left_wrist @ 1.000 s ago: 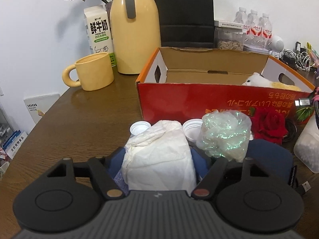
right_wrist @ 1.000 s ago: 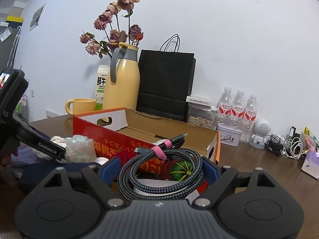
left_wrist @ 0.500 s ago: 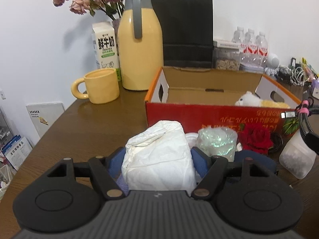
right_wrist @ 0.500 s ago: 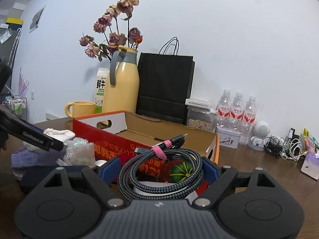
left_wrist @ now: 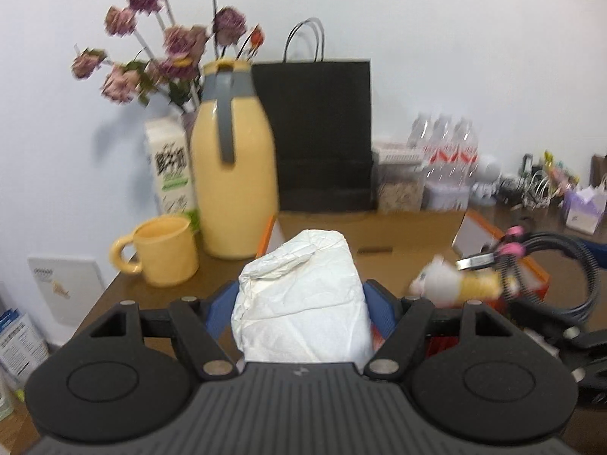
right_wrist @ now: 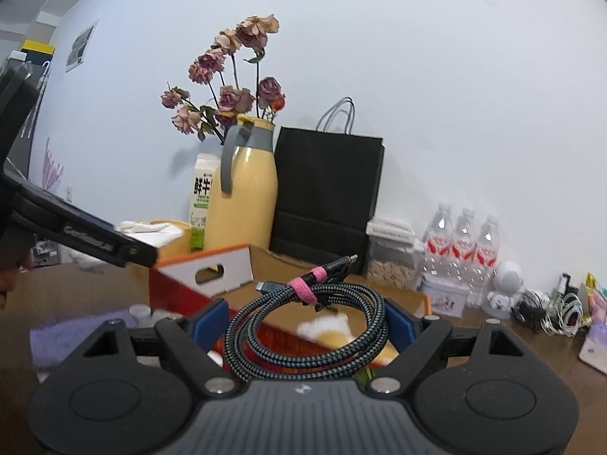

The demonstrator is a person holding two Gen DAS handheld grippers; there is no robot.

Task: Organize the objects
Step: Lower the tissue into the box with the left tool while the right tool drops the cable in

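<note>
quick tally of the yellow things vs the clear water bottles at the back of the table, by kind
yellow jug: 1
yellow mug: 1
water bottles: 3
total: 5

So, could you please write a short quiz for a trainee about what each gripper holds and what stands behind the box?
1. True or false: the left gripper is closed on a crumpled white paper bundle.
2. What does the right gripper hold? A) a yellow mug B) a coiled braided black cable with a pink strap C) a milk carton
3. Fill in: behind the open red cardboard box stands a tall yellow ____ with a grey handle.

Key: 1 true; 2 B; 3 jug.
</note>
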